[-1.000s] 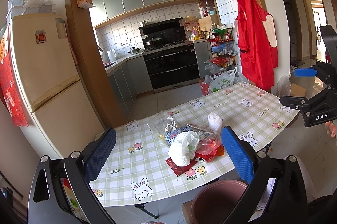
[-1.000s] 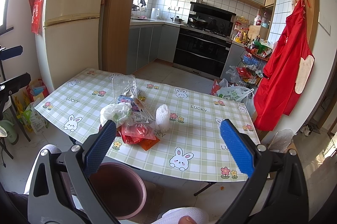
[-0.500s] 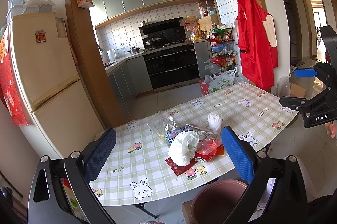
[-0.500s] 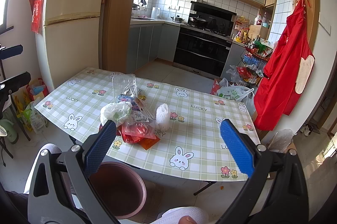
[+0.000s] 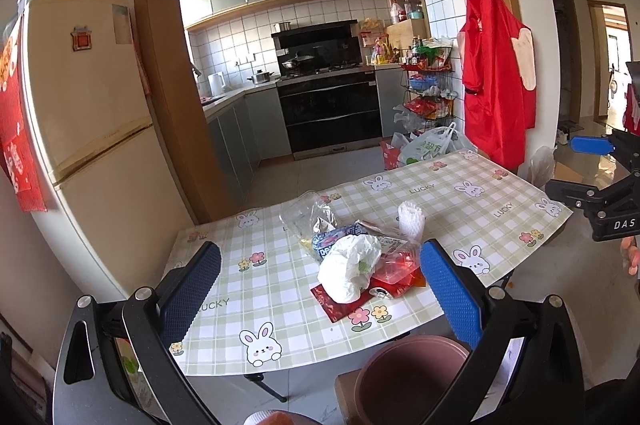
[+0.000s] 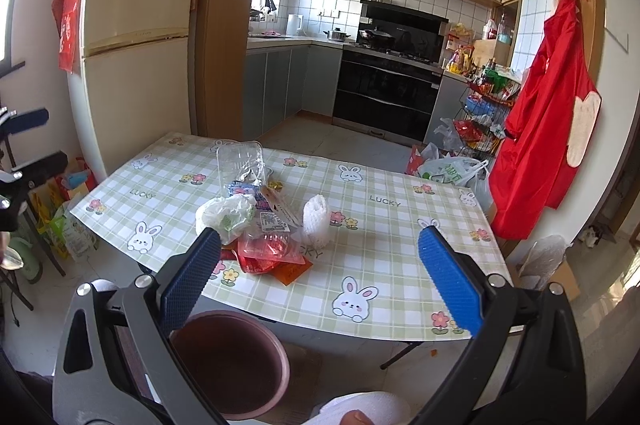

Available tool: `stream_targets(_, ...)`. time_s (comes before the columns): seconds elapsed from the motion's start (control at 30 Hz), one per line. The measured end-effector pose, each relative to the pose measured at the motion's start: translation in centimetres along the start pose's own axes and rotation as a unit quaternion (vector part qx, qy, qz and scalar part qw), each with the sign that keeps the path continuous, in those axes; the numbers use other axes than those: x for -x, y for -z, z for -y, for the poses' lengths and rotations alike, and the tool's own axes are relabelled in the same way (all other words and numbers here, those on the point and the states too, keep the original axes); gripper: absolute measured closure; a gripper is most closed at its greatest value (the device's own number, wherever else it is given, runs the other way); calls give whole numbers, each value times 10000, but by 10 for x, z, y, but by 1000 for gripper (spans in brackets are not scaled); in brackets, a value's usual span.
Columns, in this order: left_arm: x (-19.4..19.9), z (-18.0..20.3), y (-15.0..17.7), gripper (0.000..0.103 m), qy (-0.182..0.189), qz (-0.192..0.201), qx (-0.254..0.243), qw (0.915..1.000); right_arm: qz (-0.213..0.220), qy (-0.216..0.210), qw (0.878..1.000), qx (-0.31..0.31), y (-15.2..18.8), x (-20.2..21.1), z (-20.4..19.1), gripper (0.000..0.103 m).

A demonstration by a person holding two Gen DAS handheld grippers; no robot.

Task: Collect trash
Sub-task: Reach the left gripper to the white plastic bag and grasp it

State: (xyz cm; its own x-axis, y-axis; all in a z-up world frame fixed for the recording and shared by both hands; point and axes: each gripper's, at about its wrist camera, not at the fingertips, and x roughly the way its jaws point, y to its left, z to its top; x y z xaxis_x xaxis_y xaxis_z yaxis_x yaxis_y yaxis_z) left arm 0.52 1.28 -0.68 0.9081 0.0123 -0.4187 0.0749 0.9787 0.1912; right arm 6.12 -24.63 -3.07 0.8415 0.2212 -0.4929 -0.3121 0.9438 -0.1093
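left wrist view: left gripper (image 5: 320,285) jaws wide apart, nothing held, hovering off the near edge of the green checked bunny-print table (image 5: 248,309). trash pile sits between the jaws in frame, well ahead of the tips: crumpled white plastic bag (image 5: 350,267) nearest, red foil wrappers (image 5: 394,275) under and beside it toward the right jaw, clear plastic tray (image 5: 306,219) and white foam fruit net (image 5: 411,221) further out. round pink waste bin (image 5: 408,379) on the floor below the right jaw, empty as far as i can see.

right wrist view: right gripper (image 6: 320,265) jaws also spread, empty. same pile sits toward the left jaw; white bag (image 6: 226,215) just past its tip in frame, red wrappers (image 6: 268,253) between the jaws, foam net (image 6: 316,221) upright mid-gap. bin (image 6: 232,365) directly under the left jaw.

step: judging by this, pre-grasp, nothing collected yet. next move calls for advancing one gripper over the table edge, closing on the white bag since it sits on top, then carrying back and down to the bin. thin film, so pinch a bunched fold.
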Motion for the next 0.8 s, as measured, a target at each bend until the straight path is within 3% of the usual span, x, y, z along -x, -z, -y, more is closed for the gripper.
stream_targets(0.2, -28, -7, 40, 5, 2, -58, 406, 9992, -105, -312, 9993, -164, 29, -34, -10, 5)
stream_targets(0.4, -71, -7, 87, 5, 143, -585, 801, 9950, -463, -712, 9946, -598, 61, -72, -14, 5)
stream_targets(0.63, -114, 1, 113, 5, 406, -973, 912, 9902, -781, -825, 9904, -792, 84, -108, -15, 5)
stream_targets(0.8, -140, -3, 119, 5, 442, -1079, 1083, 9873, -801, -557, 9903, -988, 100, -123, -9, 6)
